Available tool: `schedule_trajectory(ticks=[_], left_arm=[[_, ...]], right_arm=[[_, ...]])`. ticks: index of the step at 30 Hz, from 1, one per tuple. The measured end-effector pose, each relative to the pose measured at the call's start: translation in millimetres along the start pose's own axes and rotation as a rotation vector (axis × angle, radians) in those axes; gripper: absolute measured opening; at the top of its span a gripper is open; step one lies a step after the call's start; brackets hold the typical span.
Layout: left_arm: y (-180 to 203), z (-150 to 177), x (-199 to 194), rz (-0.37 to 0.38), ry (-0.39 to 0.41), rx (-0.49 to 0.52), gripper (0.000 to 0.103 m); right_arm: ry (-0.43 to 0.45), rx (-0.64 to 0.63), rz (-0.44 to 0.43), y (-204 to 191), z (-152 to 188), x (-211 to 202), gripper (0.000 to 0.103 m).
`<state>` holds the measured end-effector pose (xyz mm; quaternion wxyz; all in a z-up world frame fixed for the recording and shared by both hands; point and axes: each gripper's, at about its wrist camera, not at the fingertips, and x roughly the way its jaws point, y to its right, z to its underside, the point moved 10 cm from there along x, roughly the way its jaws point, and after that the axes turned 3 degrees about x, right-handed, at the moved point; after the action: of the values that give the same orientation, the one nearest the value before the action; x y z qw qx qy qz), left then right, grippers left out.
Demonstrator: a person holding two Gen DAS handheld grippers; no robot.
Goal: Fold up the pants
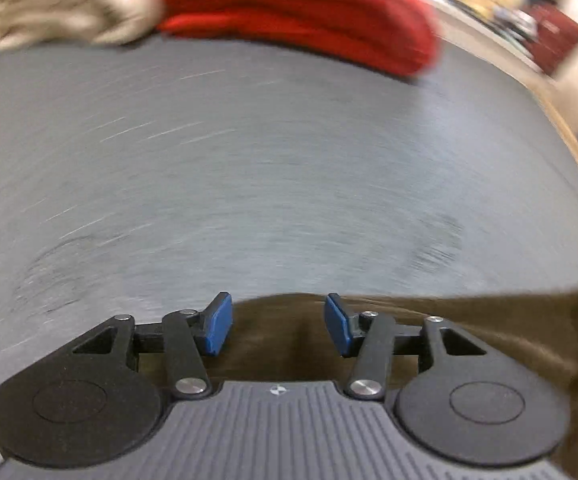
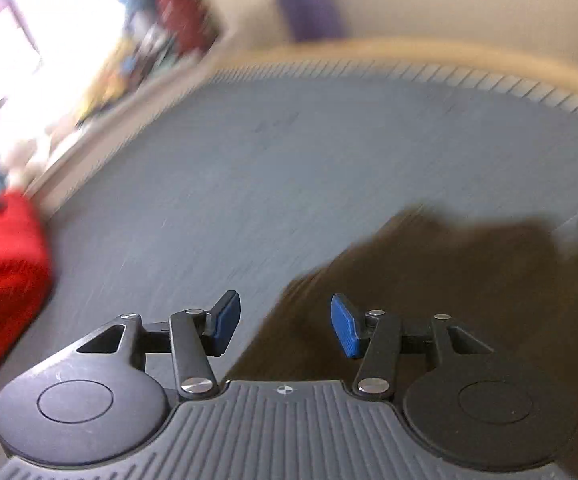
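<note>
The brown pants (image 1: 469, 320) lie on a grey table surface (image 1: 249, 160), at the bottom right of the left wrist view. My left gripper (image 1: 278, 322) is open and empty, right above the pants' near edge. In the right wrist view the pants (image 2: 469, 280) spread to the lower right. My right gripper (image 2: 285, 324) is open and empty over the pants' left edge, with the right pad over the cloth. Both views are blurred by motion.
A folded red garment (image 1: 309, 12) and a beige garment (image 1: 69, 4) lie at the far side of the table; the red one also shows at the left of the right wrist view (image 2: 5, 272). The table's wooden rim (image 2: 409, 52) curves around, with room clutter beyond.
</note>
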<state>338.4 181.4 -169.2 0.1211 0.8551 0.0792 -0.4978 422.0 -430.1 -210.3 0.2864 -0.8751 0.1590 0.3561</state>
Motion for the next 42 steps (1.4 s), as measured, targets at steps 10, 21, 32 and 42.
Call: schedule_trajectory(ticks=[10,21,32,42], left_arm=[[-80.4,35.5,41.6,-0.097,-0.153,0.019,0.075],[-69.9,41.9,47.2,-0.168,-0.154,0.276,0.025],[-63.2,12.8,24.9,-0.373,0.009,0.325,0.054],[-24.3,-16.9,-13.4,-0.299,0.196,0.217,0.055]], right_arm=[[-0.091,-0.021,0.097,-2.3,24.4,74.8,0.053],[0.004,-0.103,0.23,-6.3,15.0,79.0,0.006],[0.029,-0.129,0.032,-19.1,6.2,78.7,0.021],[0.291,0.019,0.216,88.9,-64.8,26.8,0.028]])
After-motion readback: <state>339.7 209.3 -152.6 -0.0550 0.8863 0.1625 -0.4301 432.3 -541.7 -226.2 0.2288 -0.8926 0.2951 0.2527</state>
